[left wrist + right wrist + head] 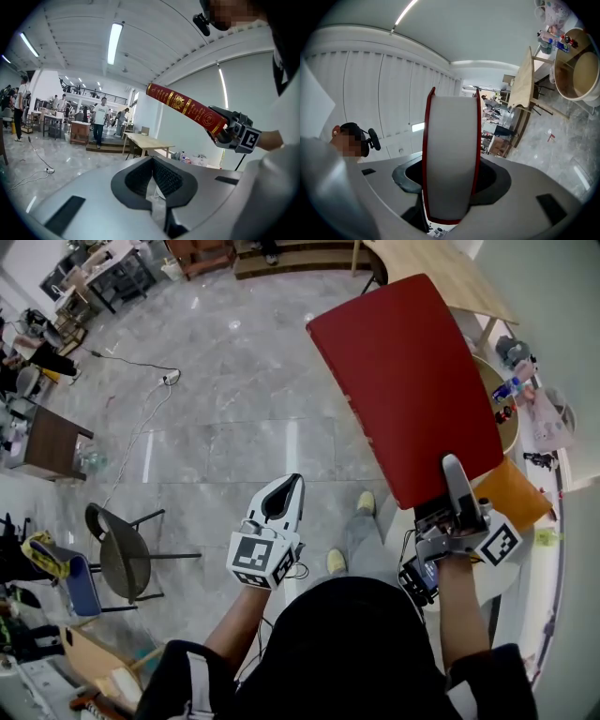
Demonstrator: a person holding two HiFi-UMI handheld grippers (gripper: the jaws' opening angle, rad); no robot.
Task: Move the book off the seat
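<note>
Marble floor (234, 381), red book (412, 381) gripped within right claw (452, 467), left claw (294, 483) clenched empty

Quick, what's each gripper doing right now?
Left gripper: closed, empty.
Right gripper: closed on the red book.

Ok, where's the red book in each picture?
Head view: upper right, red book in the right gripper.
Left gripper view: upper right, its spine showing.
Right gripper view: centre, its pages facing us.
Shared landmark: the wooden table.
</note>
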